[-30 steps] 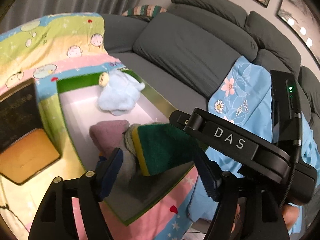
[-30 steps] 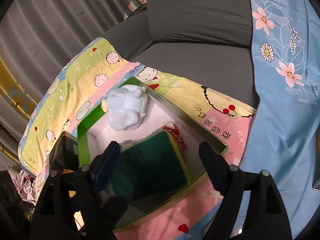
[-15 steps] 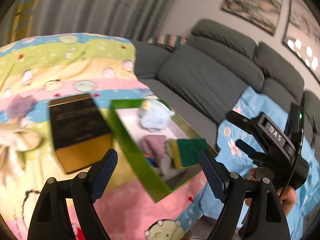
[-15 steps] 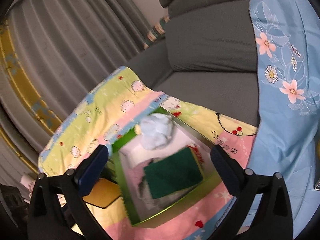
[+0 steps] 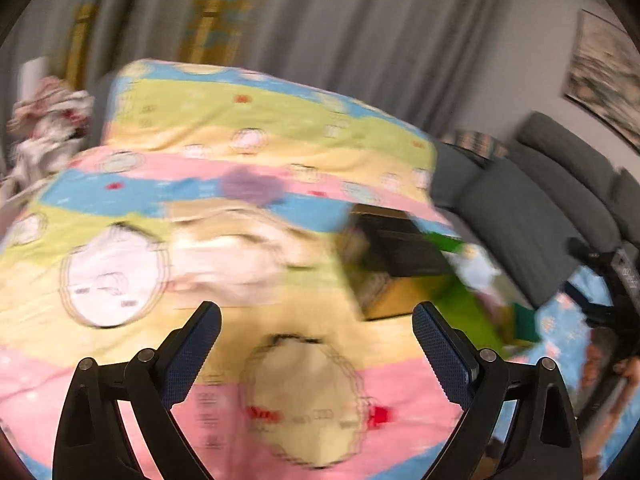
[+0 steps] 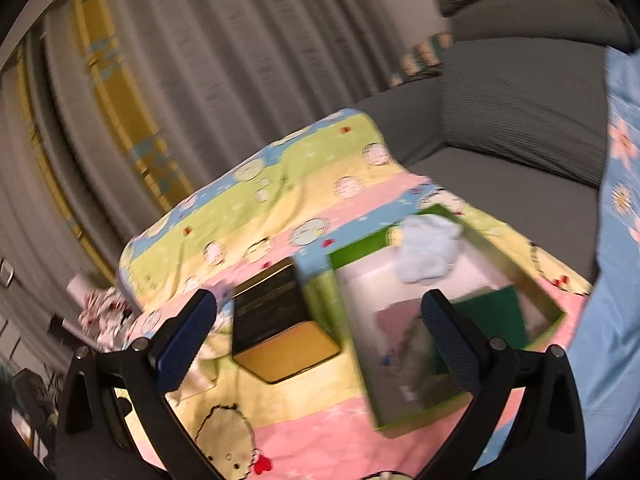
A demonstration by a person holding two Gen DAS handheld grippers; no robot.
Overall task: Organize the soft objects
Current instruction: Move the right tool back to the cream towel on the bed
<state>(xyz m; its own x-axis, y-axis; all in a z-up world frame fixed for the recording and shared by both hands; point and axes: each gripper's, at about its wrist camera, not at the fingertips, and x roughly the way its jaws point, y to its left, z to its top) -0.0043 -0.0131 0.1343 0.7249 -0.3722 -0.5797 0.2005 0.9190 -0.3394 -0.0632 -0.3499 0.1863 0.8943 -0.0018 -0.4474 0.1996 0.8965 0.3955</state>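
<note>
My left gripper [image 5: 316, 316] hovers over the striped cartoon blanket [image 5: 280, 128], its jaws opening with nothing between them. Just beyond it lies a crumpled cream cloth [image 5: 240, 248], and farther back a blurred purple item [image 5: 252, 186]. The green box [image 6: 352, 254] with a white inside holds a pale blue plush [image 6: 428, 252], a green sponge [image 6: 504, 312] and a pink cloth [image 6: 392, 316]. My right gripper [image 6: 320, 304] hangs open and empty above the box's near side. In the left wrist view the box [image 5: 460, 284] is a blur at the right.
A black and gold lid [image 6: 272, 312] lies left of the box. A grey sofa [image 6: 520, 120] with a blue floral cover [image 6: 616, 240] fills the right. Grey curtains hang behind. Crumpled patterned fabric [image 6: 104, 312] sits past the blanket's left end.
My left gripper let go of the green sponge in the box, widened and swung left toward the cream cloth. My right gripper opened wider and drew back and up from the box.
</note>
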